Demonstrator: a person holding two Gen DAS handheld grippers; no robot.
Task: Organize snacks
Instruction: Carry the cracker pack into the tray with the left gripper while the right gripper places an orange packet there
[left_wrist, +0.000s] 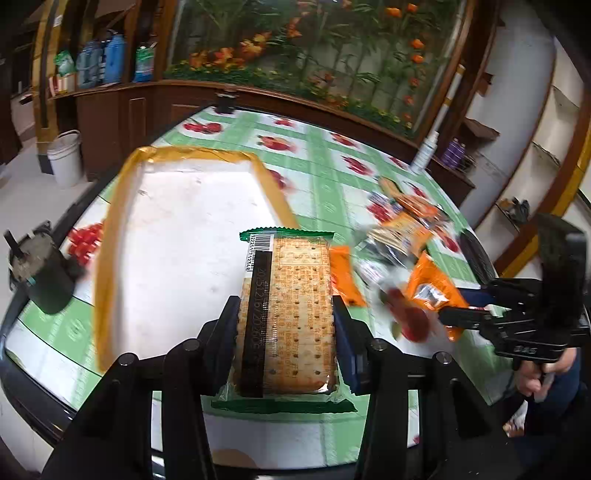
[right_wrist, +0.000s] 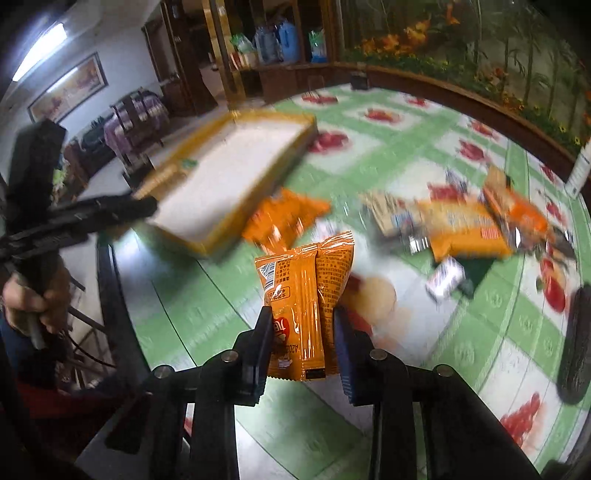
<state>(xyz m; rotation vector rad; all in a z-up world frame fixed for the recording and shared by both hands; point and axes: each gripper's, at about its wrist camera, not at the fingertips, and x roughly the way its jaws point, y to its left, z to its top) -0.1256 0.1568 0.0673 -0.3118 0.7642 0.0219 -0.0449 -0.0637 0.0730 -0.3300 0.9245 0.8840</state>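
Your left gripper (left_wrist: 284, 317) is angled down over the table, its jaws clamped on the long sides of a clear-wrapped cracker packet with green crimped ends (left_wrist: 288, 314). The packet hangs over the near edge of the shallow white tray with a yellow-taped rim (left_wrist: 110, 229), which sits on the green-and-white fruit-print tablecloth (left_wrist: 325, 162).

Your right gripper (right_wrist: 301, 332) also tilts downward, its jaws closed on a glossy orange snack sachet (right_wrist: 306, 295) held clear of the cloth (the background is blurred). Your right hand (left_wrist: 543, 373) wraps the handle at the picture's right edge.

The remaining snacks lie in a loose heap of orange and silver packets (right_wrist: 461, 225) well right of the tray, with one more orange packet (right_wrist: 284, 218) just beside the tray's corner.
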